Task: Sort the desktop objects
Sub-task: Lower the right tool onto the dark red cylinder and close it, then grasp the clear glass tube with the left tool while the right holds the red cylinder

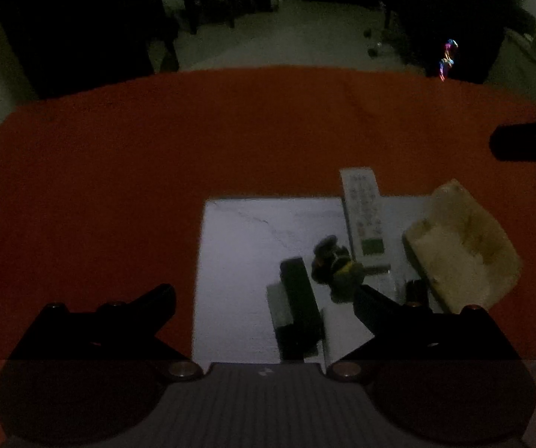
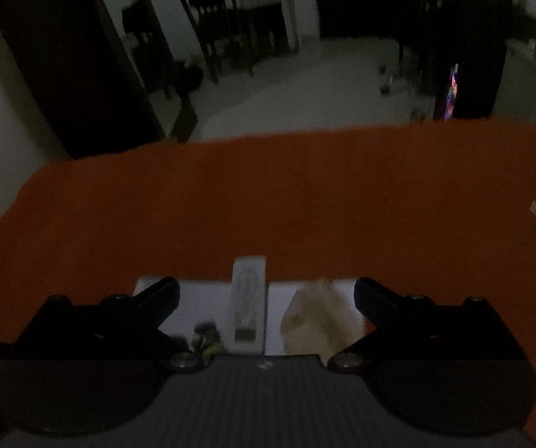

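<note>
**Both grippers wide open over the white tray, nothing held**

Left wrist view, going L to R: your left gripper hovers above the near-left part of the white tray, which sits on the red tablecloth. Fingers are spread wide, empty; the left fingertip is over the cloth, the right one over the tray by the small items. On the tray, starting left: a black rectangular block, long axis running near-to-far, leaning slightly left at the far end. Just right of it lies a small dark figure w/ a yellowish patch, too dim to identify. Next, the white remote, long axis near-to-far, far end poking past the tray's far edge onto the cloth, green patch at its near end. At the far right, a pale beige crumpled bag-like item tilts across the tray's right edge. A dark shape at the frame's right edge can't be made out.

Right wrist view is blurry: your right gripper is held level, aimed toward the far side, fingers spread wide and empty. Between them, L to R: the small dark figure, the remote still lengthwise near-to-far, then the beige item, all on the tray.
</note>
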`<state>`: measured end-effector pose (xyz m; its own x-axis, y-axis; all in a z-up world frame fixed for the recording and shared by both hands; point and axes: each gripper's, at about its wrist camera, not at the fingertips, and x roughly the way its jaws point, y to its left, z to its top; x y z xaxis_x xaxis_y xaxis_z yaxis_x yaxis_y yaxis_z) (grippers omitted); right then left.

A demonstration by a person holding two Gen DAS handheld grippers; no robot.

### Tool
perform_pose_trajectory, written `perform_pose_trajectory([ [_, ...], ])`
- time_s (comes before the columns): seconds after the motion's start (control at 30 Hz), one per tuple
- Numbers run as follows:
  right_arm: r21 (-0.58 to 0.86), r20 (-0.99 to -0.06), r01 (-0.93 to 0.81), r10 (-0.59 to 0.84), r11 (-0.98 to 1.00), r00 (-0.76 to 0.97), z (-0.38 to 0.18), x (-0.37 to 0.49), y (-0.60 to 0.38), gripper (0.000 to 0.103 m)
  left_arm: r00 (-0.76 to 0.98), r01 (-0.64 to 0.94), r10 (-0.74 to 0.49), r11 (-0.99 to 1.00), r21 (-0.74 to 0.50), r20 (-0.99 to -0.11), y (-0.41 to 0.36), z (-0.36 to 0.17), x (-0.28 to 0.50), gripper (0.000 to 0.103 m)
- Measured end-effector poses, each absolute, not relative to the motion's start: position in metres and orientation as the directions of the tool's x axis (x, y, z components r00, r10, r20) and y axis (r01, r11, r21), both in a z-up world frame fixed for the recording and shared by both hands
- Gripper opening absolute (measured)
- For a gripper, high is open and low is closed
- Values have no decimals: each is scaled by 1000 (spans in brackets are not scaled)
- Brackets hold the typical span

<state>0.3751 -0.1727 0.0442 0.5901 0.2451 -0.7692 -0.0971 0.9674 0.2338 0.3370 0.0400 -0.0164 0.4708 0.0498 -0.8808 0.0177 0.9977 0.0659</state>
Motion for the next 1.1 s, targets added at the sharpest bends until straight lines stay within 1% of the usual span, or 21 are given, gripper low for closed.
perform_pose_trajectory([
  [0.17,241,-830,-88,252,967,497,-5,383,-174,90,435,46,-3,999,19,-900,37,-44,341,101],
  [0.23,240,-860,-75,248,968,445,-27,385,-178,75,429,51,-10,999,13,-903,38,-52,342,101],
  [0.33,245,-887,-73,254,967,386,-53,381,-178,67,447,59,23,997,55,-894,39,-59,341,101],
  [0.43,234,-908,-79,247,969,338,-73,374,-176,61,439,51,39,996,68,-897,43,-67,342,99],
  [0.6,236,-918,-91,252,968,306,-84,368,-168,60,431,36,66,995,91,-900,50,-77,343,97],
  [0.7,238,-921,-99,257,966,292,-86,366,-163,58,424,32,72,995,94,-903,54,-83,345,90],
  [0.73,239,-923,-100,258,966,287,-87,365,-161,54,410,35,65,996,87,-910,56,-87,346,82],
  [0.77,235,-926,-102,255,967,279,-90,366,-160,52,397,37,59,996,80,-916,57,-90,347,70],
  [0.83,228,-932,-105,248,968,264,-94,368,-157,47,374,45,51,996,73,-926,59,-97,349,61],
  [0.97,225,-940,-96,242,970,241,-103,370,-154,45,371,60,76,993,106,-925,60,-109,347,60],
  [1.07,210,-946,-99,228,973,230,-106,370,-150,41,381,46,82,993,107,-921,64,-114,346,60],
  [1.1,200,-950,-104,219,974,222,-107,370,-148,37,379,46,75,994,100,-922,65,-113,346,60],
])
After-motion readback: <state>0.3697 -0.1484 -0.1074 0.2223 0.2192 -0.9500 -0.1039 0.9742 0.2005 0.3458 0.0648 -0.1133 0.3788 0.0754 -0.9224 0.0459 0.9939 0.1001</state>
